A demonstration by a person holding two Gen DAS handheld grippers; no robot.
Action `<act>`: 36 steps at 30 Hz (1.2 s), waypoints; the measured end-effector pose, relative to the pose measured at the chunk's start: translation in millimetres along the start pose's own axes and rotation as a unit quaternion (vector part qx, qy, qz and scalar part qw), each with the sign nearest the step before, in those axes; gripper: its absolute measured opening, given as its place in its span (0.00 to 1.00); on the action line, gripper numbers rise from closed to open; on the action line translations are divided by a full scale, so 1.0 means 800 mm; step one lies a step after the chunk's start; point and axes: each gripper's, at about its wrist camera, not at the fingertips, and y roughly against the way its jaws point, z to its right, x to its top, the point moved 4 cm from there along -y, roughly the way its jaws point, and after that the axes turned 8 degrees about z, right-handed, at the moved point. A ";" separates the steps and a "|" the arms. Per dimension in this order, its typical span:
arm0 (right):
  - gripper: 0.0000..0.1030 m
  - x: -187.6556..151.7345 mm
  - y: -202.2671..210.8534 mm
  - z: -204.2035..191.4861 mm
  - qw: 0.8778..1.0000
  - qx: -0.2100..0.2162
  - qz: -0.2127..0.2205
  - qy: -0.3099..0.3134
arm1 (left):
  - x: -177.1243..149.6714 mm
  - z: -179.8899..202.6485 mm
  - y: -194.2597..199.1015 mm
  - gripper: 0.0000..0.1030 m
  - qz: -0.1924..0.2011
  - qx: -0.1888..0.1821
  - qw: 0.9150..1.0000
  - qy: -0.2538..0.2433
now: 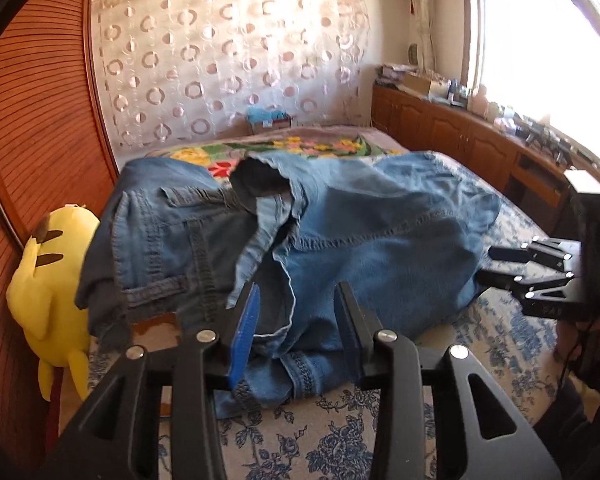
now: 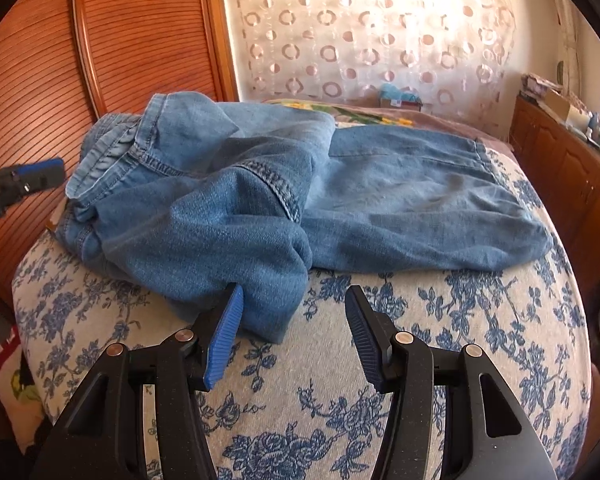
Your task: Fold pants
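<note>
Right wrist view — blue denim pants (image 2: 236, 208), rumpled, partly folded

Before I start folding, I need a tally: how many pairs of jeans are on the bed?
1: a crumpled pair of jeans on the floral bedspread, ahead of both grippers. Another could lie hidden underneath.

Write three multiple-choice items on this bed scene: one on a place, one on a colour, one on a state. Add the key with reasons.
1. Where does the yellow plush toy lie?
A. left of the jeans, by the wooden panel
B. on the jeans
C. on the window cabinet

2. What colour is the flower print on the bedsheet?
A. red
B. blue
C. green

3. How is the right tool?
A. clamped on denim
B. holding the toy
C. open, holding nothing

Key: 1 A, it lies between the jeans and the panel; 2 B, blue flowers on cream; 3 C, its jaws stand apart at the denim's edge.
</note>
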 end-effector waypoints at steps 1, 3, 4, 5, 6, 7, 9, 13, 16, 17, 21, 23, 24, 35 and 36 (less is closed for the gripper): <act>0.52 0.000 -0.001 -0.001 1.000 -0.001 0.000 0.002 | -0.003 0.001 -0.007 0.36 -0.008 0.003 1.000 -0.004; 0.52 -0.001 -0.005 -0.002 1.000 -0.001 -0.001 0.005 | -0.010 -0.002 -0.024 0.36 -0.028 0.013 0.999 -0.010; 0.52 -0.003 -0.007 -0.002 1.000 -0.001 -0.003 0.005 | -0.013 -0.005 -0.032 0.36 -0.037 0.020 0.999 -0.012; 0.52 -0.003 -0.008 -0.002 1.000 0.001 -0.002 0.003 | -0.016 -0.006 -0.037 0.36 -0.044 0.024 0.999 -0.016; 0.52 -0.003 -0.008 -0.002 1.000 0.003 0.000 0.001 | -0.019 -0.007 -0.042 0.34 -0.049 0.025 0.998 -0.020; 0.52 -0.004 -0.008 -0.002 1.000 0.004 0.001 0.000 | -0.022 -0.009 -0.047 0.28 -0.052 0.026 0.998 -0.023; 0.52 -0.005 -0.008 -0.003 1.000 0.006 0.001 0.002 | -0.025 -0.010 -0.052 0.15 -0.058 0.027 0.998 -0.024; 0.52 -0.005 -0.008 -0.001 1.000 0.011 0.004 -0.005 | -0.024 -0.005 -0.037 0.00 -0.043 0.017 0.999 -0.018; 0.52 -0.004 -0.008 0.006 1.000 0.013 0.005 -0.021 | -0.014 -0.011 -0.004 0.00 -0.010 0.018 1.000 -0.004; 0.52 -0.004 -0.008 0.008 1.000 0.014 0.007 -0.026 | -0.009 -0.016 0.011 0.00 0.004 0.017 1.000 0.005; 0.52 -0.004 -0.007 0.012 0.999 0.012 0.011 -0.033 | 0.002 -0.039 0.068 0.00 0.045 0.029 0.998 0.030; 0.52 -0.004 -0.006 0.011 0.999 0.011 0.012 -0.031 | -0.003 -0.046 0.082 0.00 0.045 0.036 0.998 0.032; 0.52 -0.004 -0.006 0.010 0.999 0.011 0.012 -0.030 | -0.007 -0.049 0.083 0.00 0.042 0.036 0.998 0.033; 0.52 -0.004 -0.006 0.008 1.000 0.011 0.008 -0.028 | -0.008 -0.049 0.067 0.37 0.027 0.033 0.999 0.032; 0.52 -0.004 -0.006 0.008 1.000 0.011 0.008 -0.027 | -0.005 -0.049 0.065 0.37 0.028 0.034 0.999 0.029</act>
